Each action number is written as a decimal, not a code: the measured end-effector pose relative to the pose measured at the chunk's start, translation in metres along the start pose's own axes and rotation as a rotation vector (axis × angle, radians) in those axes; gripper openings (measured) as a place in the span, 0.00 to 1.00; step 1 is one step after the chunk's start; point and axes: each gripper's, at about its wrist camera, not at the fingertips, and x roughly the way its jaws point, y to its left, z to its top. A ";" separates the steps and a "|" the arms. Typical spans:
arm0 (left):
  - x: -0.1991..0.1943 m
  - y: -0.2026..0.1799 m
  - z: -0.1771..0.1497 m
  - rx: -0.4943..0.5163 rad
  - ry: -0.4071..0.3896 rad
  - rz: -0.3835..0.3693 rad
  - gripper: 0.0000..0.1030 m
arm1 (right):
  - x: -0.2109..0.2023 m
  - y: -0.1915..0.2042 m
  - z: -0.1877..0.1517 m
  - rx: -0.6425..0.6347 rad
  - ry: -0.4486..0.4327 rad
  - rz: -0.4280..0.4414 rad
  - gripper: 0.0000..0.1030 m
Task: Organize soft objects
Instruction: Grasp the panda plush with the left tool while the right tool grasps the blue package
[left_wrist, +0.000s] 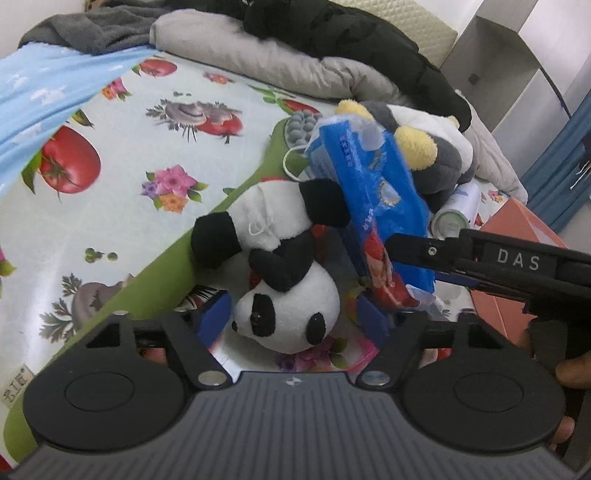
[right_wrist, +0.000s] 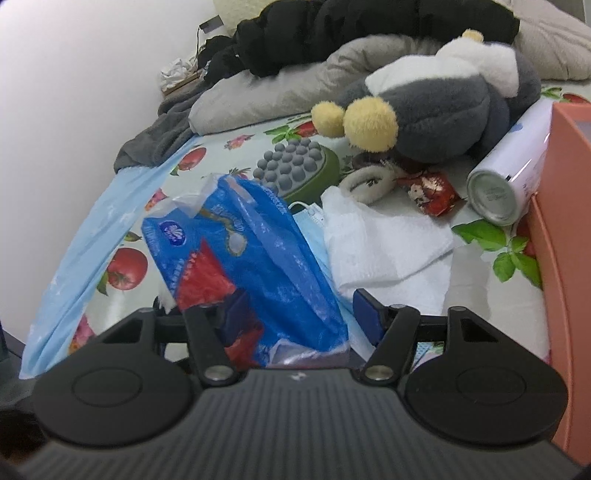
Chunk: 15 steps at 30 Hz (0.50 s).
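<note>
While the soft things lie jumbled on the bed, we have our left claw (left_wrist: 291, 319) apart around the panda's (left_wrist: 286, 314) head and our right claw (right_wrist: 295, 314) apart around the blue tissue pack (right_wrist: 251, 258), so nothing is tidied yet.

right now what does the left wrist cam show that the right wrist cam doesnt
Only the left wrist view shows the panda plush, lying between the left gripper pads, and the right gripper reaching in from the side at the tissue pack.

Only the right wrist view shows the white tissue sheet, the blue face mask and the red wrapper.

Both show the blue tissue pack, the grey and yellow plush, the white spray can, the massage brush and the fruit-print sheet.
</note>
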 end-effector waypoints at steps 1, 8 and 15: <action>0.002 0.000 0.000 0.003 0.009 0.006 0.67 | 0.002 0.000 0.001 -0.002 0.006 0.006 0.55; -0.012 -0.001 0.000 0.004 0.013 0.013 0.62 | -0.007 0.009 0.005 -0.034 -0.002 0.032 0.21; -0.042 -0.004 -0.016 0.001 0.004 0.031 0.60 | -0.043 0.033 0.002 -0.114 -0.057 0.041 0.12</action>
